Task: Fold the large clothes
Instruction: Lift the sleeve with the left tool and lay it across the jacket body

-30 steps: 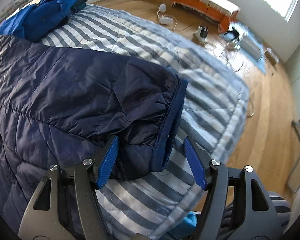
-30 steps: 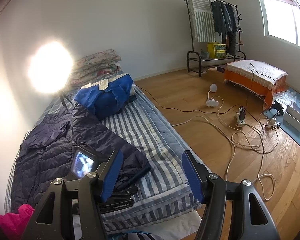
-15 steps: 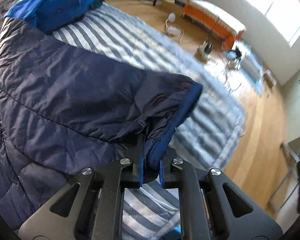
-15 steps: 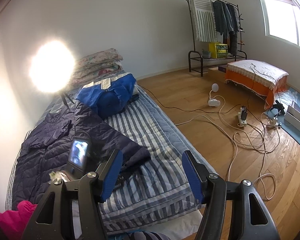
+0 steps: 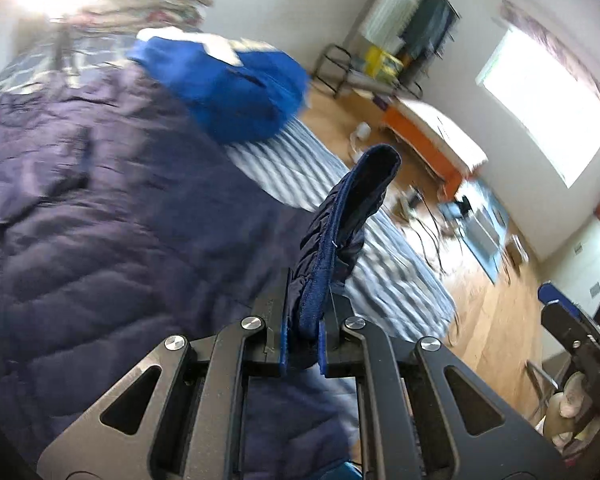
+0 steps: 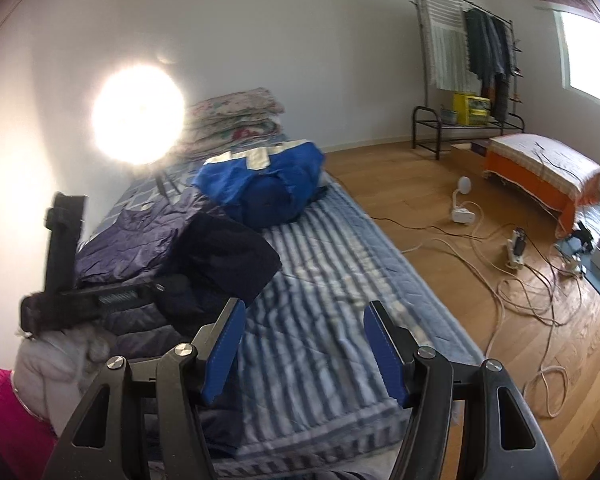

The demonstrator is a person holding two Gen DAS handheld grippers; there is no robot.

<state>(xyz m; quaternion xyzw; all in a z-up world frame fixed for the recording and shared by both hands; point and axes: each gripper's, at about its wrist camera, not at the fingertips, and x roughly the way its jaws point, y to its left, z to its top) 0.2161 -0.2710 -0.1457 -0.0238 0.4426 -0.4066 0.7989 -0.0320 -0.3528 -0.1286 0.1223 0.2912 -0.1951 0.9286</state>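
Left wrist view shows the left gripper (image 5: 302, 344) with its jaws clamped on the ribbed cuff (image 5: 354, 220) of the navy puffer jacket (image 5: 100, 240), the sleeve raised above the body spread on the striped bed (image 6: 340, 280); the right gripper (image 6: 304, 354) hangs open and empty over the bedding; judged from this, folding has barely begun: one sleeve is lifted, none laid, the body unfolded

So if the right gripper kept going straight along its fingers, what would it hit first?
Most likely the striped mattress cover: the open right gripper points down at bare fabric, just right of the navy jacket. Depth is hard to judge.
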